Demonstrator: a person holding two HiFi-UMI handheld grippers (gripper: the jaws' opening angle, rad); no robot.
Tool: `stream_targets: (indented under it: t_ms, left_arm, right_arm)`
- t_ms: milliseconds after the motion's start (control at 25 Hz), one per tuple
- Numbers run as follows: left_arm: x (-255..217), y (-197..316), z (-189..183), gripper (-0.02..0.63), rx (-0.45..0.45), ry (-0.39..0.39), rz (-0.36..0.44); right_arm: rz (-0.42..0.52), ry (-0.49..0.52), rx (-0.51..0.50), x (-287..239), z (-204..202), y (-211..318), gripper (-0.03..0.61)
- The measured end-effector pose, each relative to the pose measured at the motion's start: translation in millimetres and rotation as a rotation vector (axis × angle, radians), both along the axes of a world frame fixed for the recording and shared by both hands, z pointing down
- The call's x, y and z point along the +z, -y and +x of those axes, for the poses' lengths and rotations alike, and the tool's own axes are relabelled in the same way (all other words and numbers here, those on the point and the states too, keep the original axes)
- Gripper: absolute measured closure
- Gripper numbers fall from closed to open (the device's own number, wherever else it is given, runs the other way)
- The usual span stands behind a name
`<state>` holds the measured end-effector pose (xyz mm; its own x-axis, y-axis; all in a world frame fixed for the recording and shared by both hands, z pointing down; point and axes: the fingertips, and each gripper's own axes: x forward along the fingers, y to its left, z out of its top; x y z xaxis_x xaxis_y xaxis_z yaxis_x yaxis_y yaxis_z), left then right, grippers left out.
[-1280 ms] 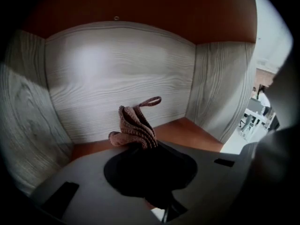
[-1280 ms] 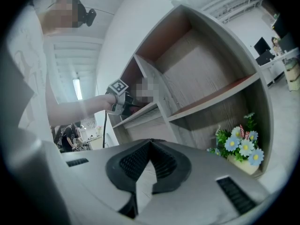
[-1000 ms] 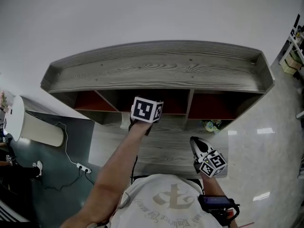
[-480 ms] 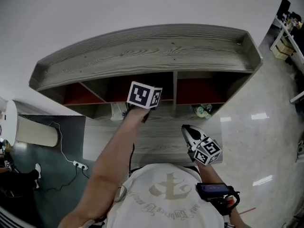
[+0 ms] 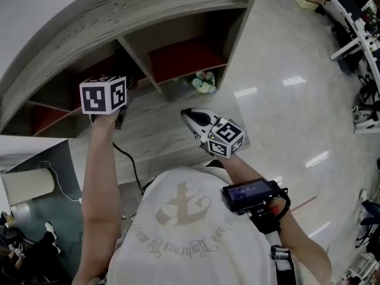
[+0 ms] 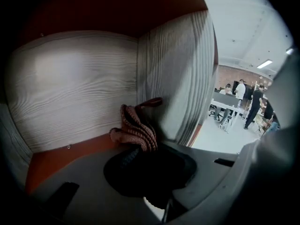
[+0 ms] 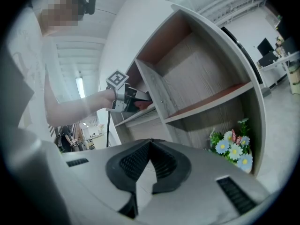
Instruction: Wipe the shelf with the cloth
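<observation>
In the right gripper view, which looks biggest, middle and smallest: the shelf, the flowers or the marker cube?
1. shelf
2. flowers
3. marker cube, though it sits farther from the camera, so its true size is unsure.

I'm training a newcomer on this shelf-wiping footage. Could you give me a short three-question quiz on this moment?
1. True or false: the left tool is shut on the cloth inside a compartment of the shelf.
2. Where do the flowers stand? A: on the shelf's top board. B: in a lower compartment of the shelf. C: on a desk in the background.
3. Fill in: the right tool has its jaws together and holds ____.

Key: 1 true; 2 B; 3 nothing.
</observation>
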<state>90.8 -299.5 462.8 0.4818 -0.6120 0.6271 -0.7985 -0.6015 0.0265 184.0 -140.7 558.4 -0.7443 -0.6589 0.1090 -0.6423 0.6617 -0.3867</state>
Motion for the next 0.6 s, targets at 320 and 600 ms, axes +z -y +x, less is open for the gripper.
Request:
stream_targets:
  t_ms: [320, 600]
  left_arm:
    - [0.7, -28.2, 15.3, 0.550, 0.044, -0.024, 0.025]
    - [0.8, -51.7, 25.8, 0.549, 0.039, -0.057, 0.047]
  right_arm:
    - [-0.019, 0.012, -0.017, 6.1, 20.5, -6.5, 0.574]
    - [-0.016, 0.023, -0.032, 3.7, 41.3, -5.6, 0.574]
